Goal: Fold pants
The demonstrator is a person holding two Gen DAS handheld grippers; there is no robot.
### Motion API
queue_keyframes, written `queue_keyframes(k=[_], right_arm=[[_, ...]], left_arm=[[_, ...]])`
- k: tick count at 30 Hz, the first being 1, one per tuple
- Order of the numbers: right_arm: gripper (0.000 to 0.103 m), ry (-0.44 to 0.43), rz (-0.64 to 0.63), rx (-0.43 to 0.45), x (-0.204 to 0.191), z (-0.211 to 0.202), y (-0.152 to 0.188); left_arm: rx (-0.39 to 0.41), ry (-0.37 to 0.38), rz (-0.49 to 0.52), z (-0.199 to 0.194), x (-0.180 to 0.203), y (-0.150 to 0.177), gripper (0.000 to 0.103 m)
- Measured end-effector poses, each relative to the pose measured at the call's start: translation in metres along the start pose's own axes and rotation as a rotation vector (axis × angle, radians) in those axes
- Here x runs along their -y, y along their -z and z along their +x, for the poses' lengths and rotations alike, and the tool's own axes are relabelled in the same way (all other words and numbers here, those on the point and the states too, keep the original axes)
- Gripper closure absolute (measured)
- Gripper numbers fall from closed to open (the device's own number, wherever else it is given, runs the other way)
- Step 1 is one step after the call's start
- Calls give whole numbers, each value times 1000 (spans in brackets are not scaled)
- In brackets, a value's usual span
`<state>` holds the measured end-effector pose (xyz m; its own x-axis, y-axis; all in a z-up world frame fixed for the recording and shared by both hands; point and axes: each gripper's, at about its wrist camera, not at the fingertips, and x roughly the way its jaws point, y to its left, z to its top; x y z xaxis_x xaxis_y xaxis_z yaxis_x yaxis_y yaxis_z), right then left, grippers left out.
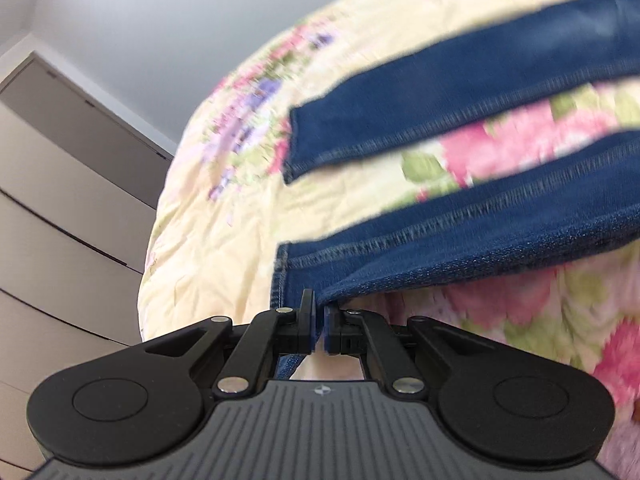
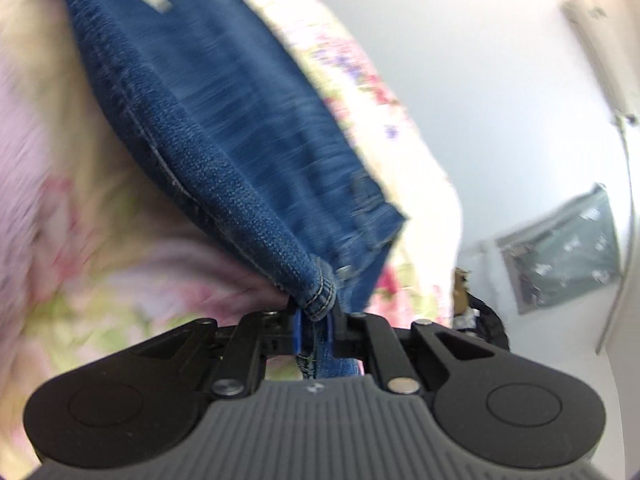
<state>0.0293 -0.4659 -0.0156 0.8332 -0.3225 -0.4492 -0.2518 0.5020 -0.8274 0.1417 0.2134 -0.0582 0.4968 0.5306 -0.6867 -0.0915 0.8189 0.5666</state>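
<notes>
Left gripper [image 1: 319,320] pinches pants [image 1: 460,224] hem; right gripper [image 2: 314,326] waistband.

No words, numbers or brand names can be read anywhere. The only mark is a small round emblem, without letters, on each gripper's grey ribbed body [image 1: 321,390] [image 2: 312,388].

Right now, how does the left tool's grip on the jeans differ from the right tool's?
The left tool pinches the blue denim jeans at the hem corner of the nearer leg; the right tool grips a bunched, stitched edge near a metal rivet. Denim runs flat and rightward from the left tool, but rises as a thick fold from the right tool. Both are shut on denim, lifted above the floral quilt.
</notes>
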Motion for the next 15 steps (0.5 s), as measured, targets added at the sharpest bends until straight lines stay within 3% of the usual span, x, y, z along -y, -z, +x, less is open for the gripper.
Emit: queue_keyframes(k=[8, 15], right_arm=[[100, 97, 137, -47, 59, 33, -67], [100, 123, 200, -103, 101, 122, -126]], left_arm=[[103, 6, -114, 5, -35, -68, 99], [96, -34, -83, 61, -37, -149, 99]])
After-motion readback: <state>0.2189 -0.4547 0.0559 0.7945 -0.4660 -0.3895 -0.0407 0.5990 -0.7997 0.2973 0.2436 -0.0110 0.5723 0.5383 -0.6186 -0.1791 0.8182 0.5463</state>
